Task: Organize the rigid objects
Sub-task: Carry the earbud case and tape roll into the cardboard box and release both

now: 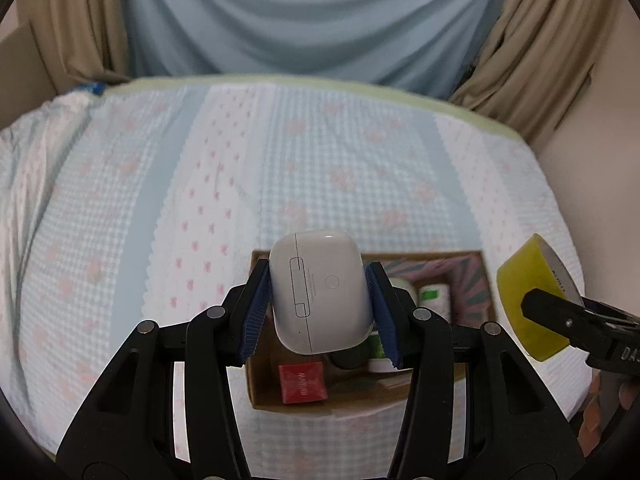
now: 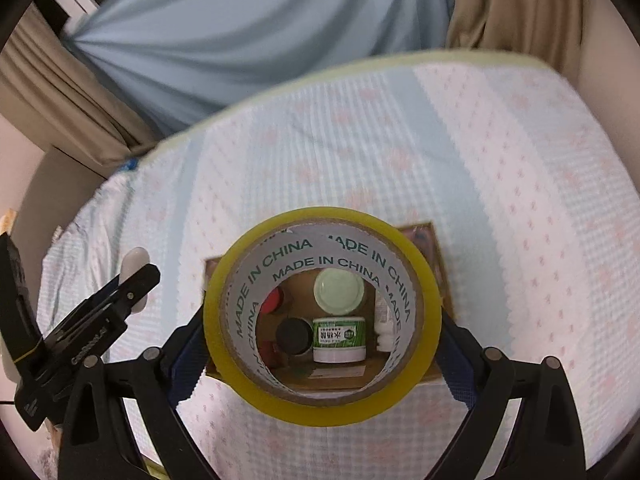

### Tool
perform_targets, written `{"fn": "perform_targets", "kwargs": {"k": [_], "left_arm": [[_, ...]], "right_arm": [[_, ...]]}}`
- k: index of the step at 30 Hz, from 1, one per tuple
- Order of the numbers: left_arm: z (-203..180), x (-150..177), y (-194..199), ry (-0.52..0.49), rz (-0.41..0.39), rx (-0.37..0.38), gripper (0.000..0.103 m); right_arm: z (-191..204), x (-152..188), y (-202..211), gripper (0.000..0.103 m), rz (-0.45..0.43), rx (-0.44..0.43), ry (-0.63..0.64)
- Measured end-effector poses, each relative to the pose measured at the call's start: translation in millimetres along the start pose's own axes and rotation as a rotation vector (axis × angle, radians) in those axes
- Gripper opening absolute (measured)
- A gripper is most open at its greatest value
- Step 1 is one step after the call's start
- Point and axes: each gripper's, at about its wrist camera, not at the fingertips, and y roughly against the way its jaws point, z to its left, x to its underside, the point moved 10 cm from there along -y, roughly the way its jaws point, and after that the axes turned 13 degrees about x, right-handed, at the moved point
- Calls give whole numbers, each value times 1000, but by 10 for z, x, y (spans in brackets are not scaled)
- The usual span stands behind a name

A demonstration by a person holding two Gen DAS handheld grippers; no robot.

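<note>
A pale blue checked bedsheet (image 1: pixel 320 168) with pink flowers lies before light blue (image 1: pixel 312 20) and tan curtains (image 1: pixel 560 52).

white earbud case (image 1: pixel 322 296): held above box | yellow tape roll (image 2: pixel 322 316): held

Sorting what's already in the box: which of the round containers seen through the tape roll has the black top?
The small dark jar, left of the green-labelled jar. The jar behind it has a pale green lid.
</note>
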Motion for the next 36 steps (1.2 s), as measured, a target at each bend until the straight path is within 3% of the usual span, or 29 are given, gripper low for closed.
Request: {"fn": "perform_targets", "kwargs": {"k": [9,15,23,24,25,27,29,36], "left_arm": [[294,245,-825,-3,156,2,44],[242,328,-1189,-46,225,16,44],[133,374,-1365,-70,277,24,46],[126,376,-1370,-71,281,21,53],[118,371,-1376,-77,285,17,81],[126,366,-1363,-106,292,-27,102],[92,363,-1322,-103,283,7,102],[100,376,-1097,-59,260,0,102]], "right_arm": [[11,204,-1030,96,230,30,-44],[-27,227,-1278,96,269,23,-67],[-18,191,-1417,97,282,2,-64],[-19,181,-1413,97,274,1,-64],[-20,167,-1409,97,262,-2,-62],[-49,143,-1384,101,248,-4,-65],[-95,83,-1339,103,227,-8,-83],[-147,5,-1134,103,173,-19,-81]]}}
